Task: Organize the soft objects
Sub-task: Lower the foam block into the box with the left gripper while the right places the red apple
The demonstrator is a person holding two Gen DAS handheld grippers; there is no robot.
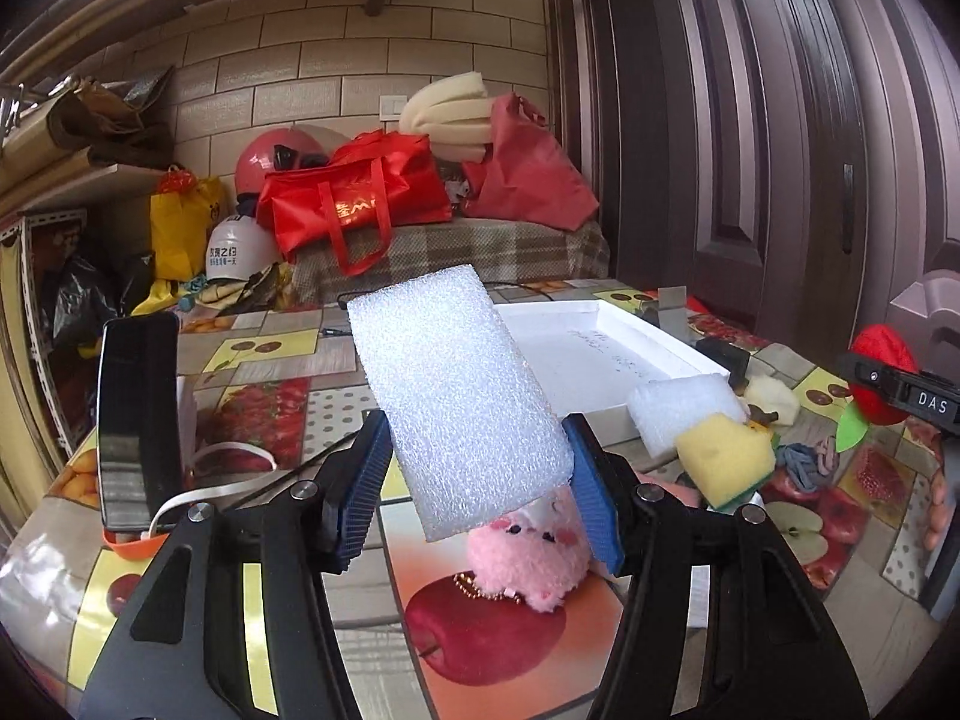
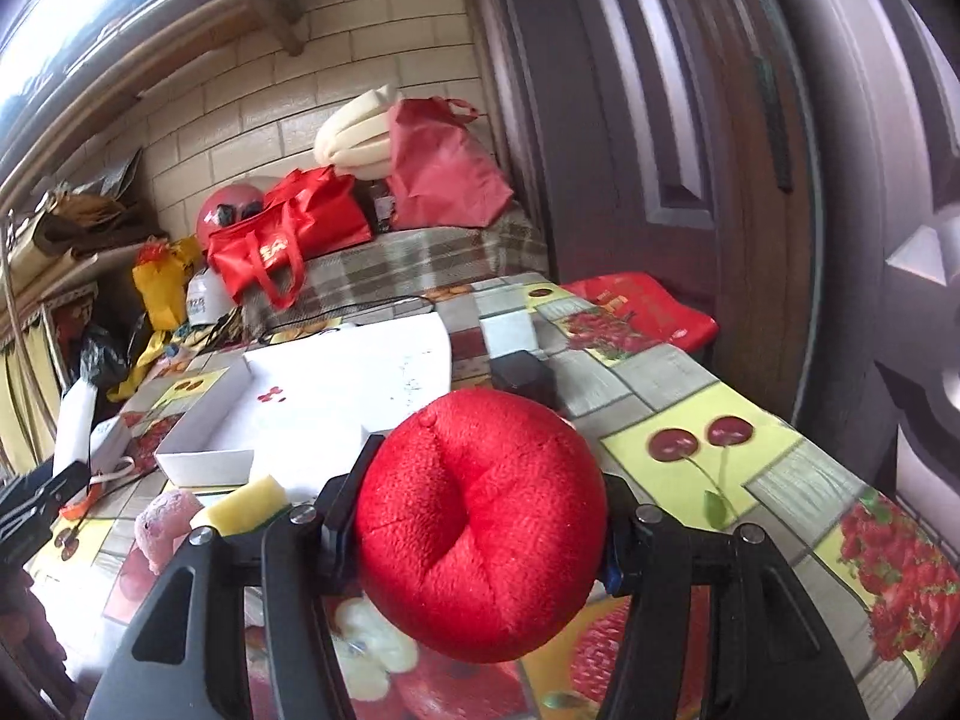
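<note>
My left gripper (image 1: pixel 480 492) is shut on a white foam slab (image 1: pixel 456 390), held tilted above the table. A pink plush toy (image 1: pixel 528 558) lies on the table just under it. A second white foam block (image 1: pixel 678 408) and a yellow sponge (image 1: pixel 726 456) lie to the right, in front of the white tray (image 1: pixel 660 336). My right gripper (image 2: pixel 480 534) is shut on a red plush apple (image 2: pixel 480 522), held above the table; it also shows at the right edge of the left wrist view (image 1: pixel 882 378). The tray (image 2: pixel 204 462), sponge (image 2: pixel 246 504) and pink plush (image 2: pixel 165 522) show to its left.
A black phone (image 1: pixel 138 420) stands on an orange holder at the left with a white cable. A cream plush (image 1: pixel 774 396) and a blue-grey knotted cloth (image 1: pixel 804 462) lie near the sponge. A small black box (image 2: pixel 522 375) sits behind the apple. A dark door is on the right.
</note>
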